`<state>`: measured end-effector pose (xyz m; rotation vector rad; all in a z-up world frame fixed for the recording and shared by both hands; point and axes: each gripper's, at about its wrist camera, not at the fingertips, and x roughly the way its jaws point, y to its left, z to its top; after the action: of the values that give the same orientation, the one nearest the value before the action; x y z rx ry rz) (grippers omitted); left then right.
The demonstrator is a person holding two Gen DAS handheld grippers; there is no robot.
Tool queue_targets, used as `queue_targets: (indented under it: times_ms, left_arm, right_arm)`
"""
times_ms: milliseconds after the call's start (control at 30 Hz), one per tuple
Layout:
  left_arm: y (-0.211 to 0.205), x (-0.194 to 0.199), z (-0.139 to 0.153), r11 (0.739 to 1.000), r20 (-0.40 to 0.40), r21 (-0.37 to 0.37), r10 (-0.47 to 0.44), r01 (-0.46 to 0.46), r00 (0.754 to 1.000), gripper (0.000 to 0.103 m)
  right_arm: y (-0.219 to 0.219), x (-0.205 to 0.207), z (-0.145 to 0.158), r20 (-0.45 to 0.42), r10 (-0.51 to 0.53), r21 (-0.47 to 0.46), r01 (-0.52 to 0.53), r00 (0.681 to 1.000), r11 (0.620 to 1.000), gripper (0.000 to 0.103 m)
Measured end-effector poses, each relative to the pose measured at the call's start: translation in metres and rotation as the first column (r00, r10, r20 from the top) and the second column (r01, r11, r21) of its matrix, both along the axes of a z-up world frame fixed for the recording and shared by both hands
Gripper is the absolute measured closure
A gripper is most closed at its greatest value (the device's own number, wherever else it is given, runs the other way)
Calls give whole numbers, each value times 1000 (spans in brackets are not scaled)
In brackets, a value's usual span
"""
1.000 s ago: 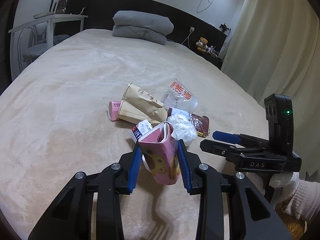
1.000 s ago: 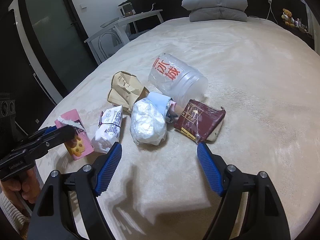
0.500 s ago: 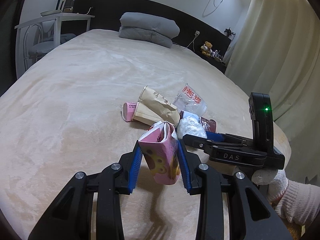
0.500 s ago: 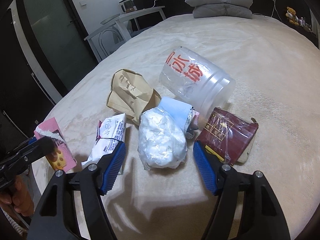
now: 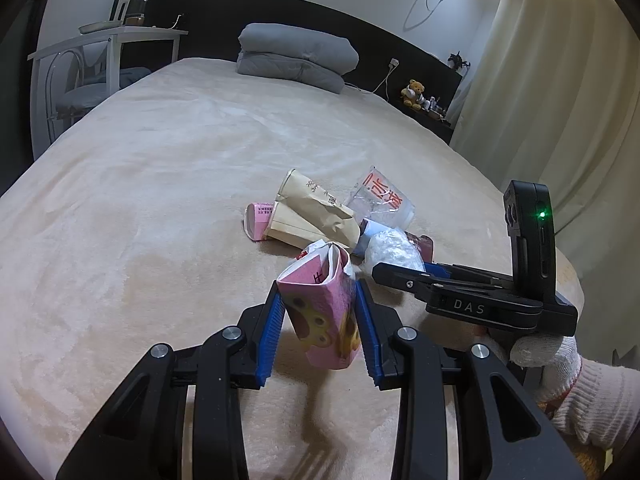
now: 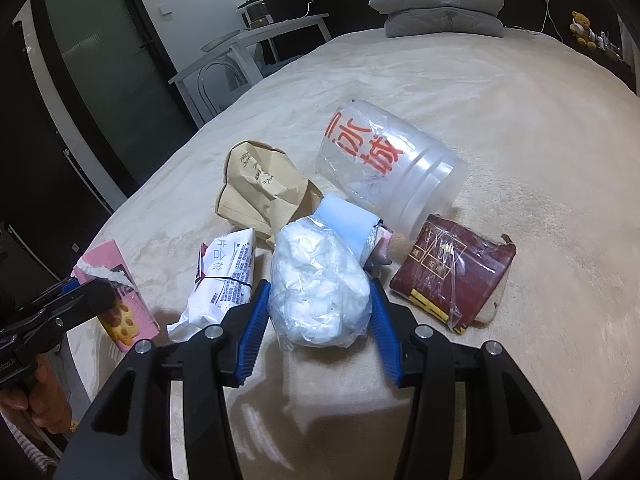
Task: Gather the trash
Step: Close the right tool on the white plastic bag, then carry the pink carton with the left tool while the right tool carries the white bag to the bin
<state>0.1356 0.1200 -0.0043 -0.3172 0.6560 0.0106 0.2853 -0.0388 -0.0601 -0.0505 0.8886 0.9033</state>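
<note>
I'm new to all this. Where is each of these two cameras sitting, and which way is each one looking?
Left wrist view: sits on the left gripper, looking forward up the bed toward the folded grey bedding; its blue-padded fingers clamp a pink carton, and the right gripper and a gloved hand show at right.
Right wrist view: sits on the right gripper, looking down at the trash pile; its fingers flank a white plastic bag.
Shared: both see the carton, bag, brown paper bag and clear cup.
</note>
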Motion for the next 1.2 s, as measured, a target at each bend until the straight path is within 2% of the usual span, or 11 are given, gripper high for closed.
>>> queue_targets:
  times_ms: [433, 667, 933, 1200]
  left_arm:
    - [-3, -10, 7, 1000, 18, 2, 10, -10, 1000, 69]
    - [-8, -33, 22, 1000, 75, -5, 22, -21, 997, 69]
    - [-34, -61, 36, 1000, 133, -19, 14, -11, 991, 69]
    - [-66, -88, 31, 999, 141, -43, -14, 21, 990, 69]
  right_arm:
    - [-34, -19, 24, -6, -35, 40, 36, 999, 999, 54]
    - [-66, -44, 39, 31, -62, 43, 61, 998, 997, 54]
    - [-104, -79, 53, 63, -90, 60, 86, 994, 994, 54]
    - [-140, -114, 61, 87, -120, 80, 113, 989, 990, 54]
